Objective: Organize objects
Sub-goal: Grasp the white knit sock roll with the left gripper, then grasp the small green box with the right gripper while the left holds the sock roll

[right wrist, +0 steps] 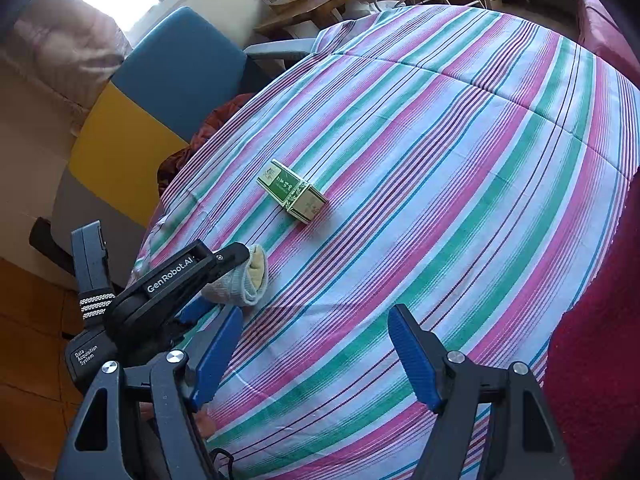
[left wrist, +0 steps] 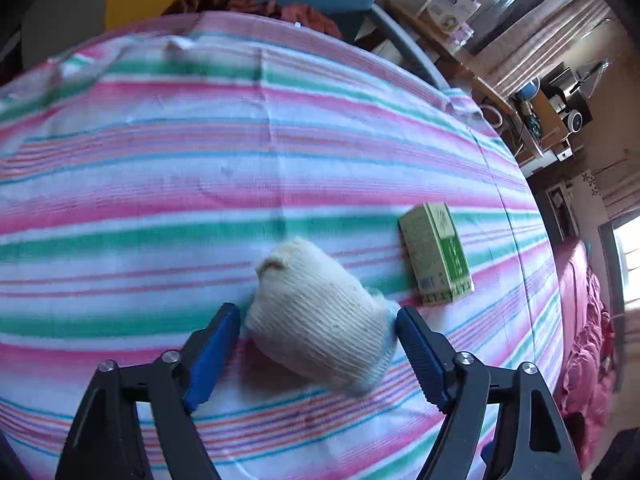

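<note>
A rolled cream sock (left wrist: pixel 316 328) with a pale blue cuff lies on the striped cloth (left wrist: pixel 200 184). My left gripper (left wrist: pixel 318 314) straddles it, blue fingertips (left wrist: pixel 224 324) close against its two sides, and the roll does not look squeezed. In the right wrist view the same left gripper (right wrist: pixel 224 280) covers most of the sock (right wrist: pixel 256 276) from the left. A green and cream carton (left wrist: pixel 436 256) lies flat just right of the sock, and it appears mid-table as the carton (right wrist: pixel 292 192). My right gripper (right wrist: pixel 316 320) hovers open over bare cloth (right wrist: pixel 440 200), nothing between its fingers.
A blue and yellow chair (right wrist: pixel 160 92) with a rust-red garment (left wrist: pixel 248 4) stands at the table's far side. A shelf with boxes (left wrist: pixel 448 8) is behind. Red bedding (right wrist: pixel 592 360) borders the table on the right. The table edge drops off left of the sock (right wrist: pixel 152 256).
</note>
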A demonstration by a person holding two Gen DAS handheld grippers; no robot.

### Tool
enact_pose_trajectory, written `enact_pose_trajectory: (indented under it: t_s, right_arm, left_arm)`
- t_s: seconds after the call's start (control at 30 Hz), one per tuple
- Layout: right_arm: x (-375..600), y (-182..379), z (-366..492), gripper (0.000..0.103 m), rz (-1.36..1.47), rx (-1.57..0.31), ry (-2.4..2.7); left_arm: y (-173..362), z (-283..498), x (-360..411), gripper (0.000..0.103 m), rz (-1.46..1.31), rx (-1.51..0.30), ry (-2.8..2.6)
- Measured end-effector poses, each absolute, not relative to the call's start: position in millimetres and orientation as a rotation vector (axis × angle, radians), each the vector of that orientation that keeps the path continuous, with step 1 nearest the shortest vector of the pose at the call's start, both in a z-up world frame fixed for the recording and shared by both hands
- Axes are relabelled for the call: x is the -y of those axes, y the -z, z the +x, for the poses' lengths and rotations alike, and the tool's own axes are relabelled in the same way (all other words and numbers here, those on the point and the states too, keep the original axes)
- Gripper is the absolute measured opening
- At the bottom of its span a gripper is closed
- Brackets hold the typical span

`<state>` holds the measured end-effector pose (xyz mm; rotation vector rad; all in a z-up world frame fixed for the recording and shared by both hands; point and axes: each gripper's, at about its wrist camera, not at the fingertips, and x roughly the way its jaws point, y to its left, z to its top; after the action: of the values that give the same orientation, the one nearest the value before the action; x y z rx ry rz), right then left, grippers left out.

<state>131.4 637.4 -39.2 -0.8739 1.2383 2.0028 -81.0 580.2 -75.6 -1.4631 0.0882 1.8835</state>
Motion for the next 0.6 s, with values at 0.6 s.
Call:
enact_pose_trajectory:
  t_s: [0.6]
  right_arm:
    - [-691.0,33.6,31.8,0.077,-1.211,-0.772,-2.053]
  left_arm:
    - [62.2,-62.4,-456.9,0.058,-1.307,-0.286,-1.931]
